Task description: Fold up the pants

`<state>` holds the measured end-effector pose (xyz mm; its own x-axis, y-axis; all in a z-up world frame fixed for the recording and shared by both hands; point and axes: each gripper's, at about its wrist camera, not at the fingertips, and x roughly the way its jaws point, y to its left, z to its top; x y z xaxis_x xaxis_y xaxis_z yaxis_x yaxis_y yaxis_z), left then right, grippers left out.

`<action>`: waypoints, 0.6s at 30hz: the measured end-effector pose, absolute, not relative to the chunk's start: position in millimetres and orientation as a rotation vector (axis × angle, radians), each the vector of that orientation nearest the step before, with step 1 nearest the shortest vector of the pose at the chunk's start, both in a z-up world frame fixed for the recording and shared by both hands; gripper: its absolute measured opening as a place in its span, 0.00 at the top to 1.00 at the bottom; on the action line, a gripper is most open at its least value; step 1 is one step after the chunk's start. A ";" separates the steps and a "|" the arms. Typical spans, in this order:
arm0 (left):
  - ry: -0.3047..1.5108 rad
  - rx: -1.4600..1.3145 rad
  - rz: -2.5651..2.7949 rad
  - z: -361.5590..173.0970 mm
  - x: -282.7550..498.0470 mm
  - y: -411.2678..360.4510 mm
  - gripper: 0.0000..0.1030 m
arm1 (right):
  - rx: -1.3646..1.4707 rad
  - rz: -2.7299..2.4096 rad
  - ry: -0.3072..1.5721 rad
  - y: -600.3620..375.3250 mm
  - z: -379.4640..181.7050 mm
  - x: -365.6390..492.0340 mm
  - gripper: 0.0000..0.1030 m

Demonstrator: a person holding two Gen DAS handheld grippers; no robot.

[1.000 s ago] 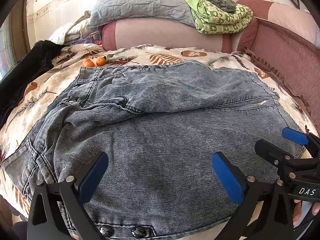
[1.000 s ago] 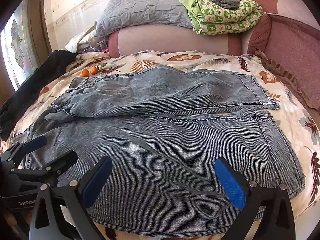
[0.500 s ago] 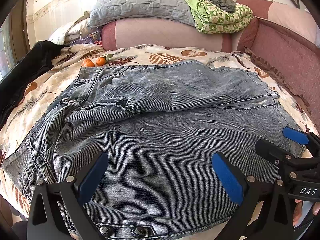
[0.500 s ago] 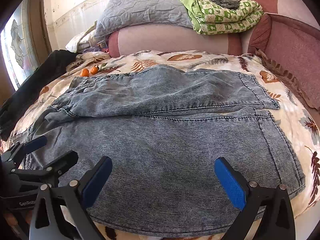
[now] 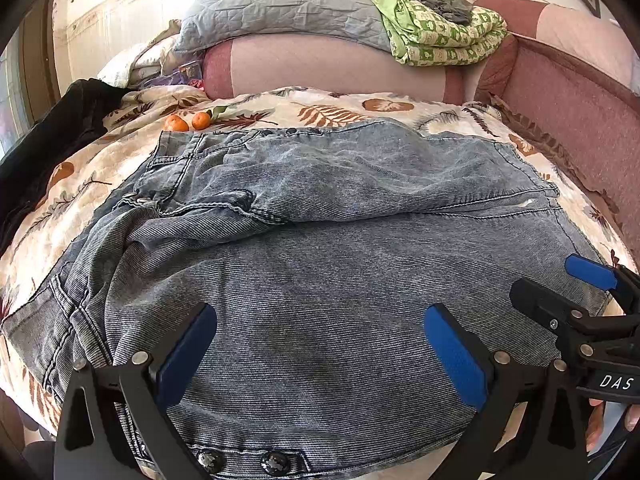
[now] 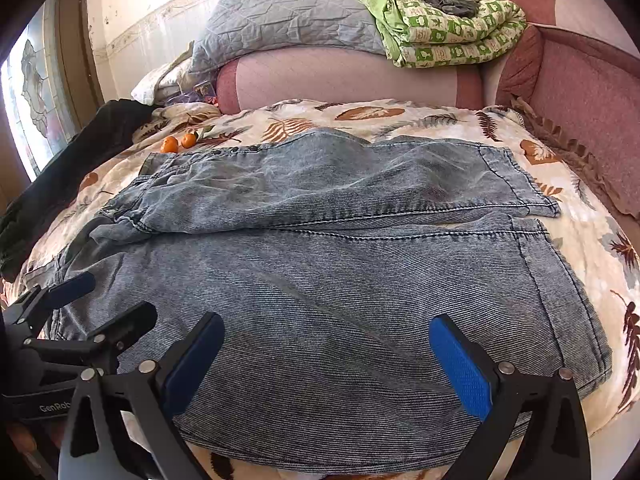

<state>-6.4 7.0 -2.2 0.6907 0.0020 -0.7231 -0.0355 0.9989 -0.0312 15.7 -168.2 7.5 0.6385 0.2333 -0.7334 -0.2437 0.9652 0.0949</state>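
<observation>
Grey-blue denim pants (image 5: 320,280) lie spread flat across the bed, waist to the left, leg hems to the right; they also show in the right wrist view (image 6: 340,280). My left gripper (image 5: 320,344) is open and empty, hovering just above the near leg by the waistband buttons (image 5: 240,460). My right gripper (image 6: 326,356) is open and empty above the near leg, closer to the hem end. Each gripper shows in the other's view: the right one in the left wrist view (image 5: 560,292), the left one in the right wrist view (image 6: 104,304).
A leaf-print bedspread (image 5: 340,108) covers the bed. Two small oranges (image 5: 188,122) lie beyond the waist. A dark garment (image 5: 48,140) lies at the left edge. A pink bolster (image 5: 340,68), a grey quilt (image 5: 280,4) and a green blanket (image 5: 440,36) stand at the back, a padded side at the right.
</observation>
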 end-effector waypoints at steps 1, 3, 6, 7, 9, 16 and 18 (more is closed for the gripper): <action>0.807 -0.044 0.021 -2.1 -6.2 7.2 0.00 | -0.013 0.272 0.835 -168.4 7.9 16.1 0.00; 0.808 -0.044 0.020 -2.3 -6.3 7.1 0.00 | -0.013 0.273 0.835 -168.3 7.8 15.8 0.00; 0.808 -0.046 0.020 -2.0 -6.2 7.3 0.00 | -0.013 0.273 0.836 -168.3 7.5 16.2 0.00; 0.808 -0.048 0.018 -2.4 -6.3 7.4 0.00 | -0.012 0.273 0.835 -168.4 7.6 16.0 0.00; 0.811 -0.054 0.010 -2.6 -6.4 8.1 0.00 | -0.010 0.275 0.831 -168.6 7.4 15.4 0.00; 0.654 -0.178 -0.026 65.5 -19.9 50.1 0.00 | 0.048 0.272 0.781 -181.2 22.2 12.5 0.00; 0.556 -0.208 -0.004 106.5 -24.8 64.7 0.00 | 0.083 0.276 0.780 -186.7 24.2 14.2 0.00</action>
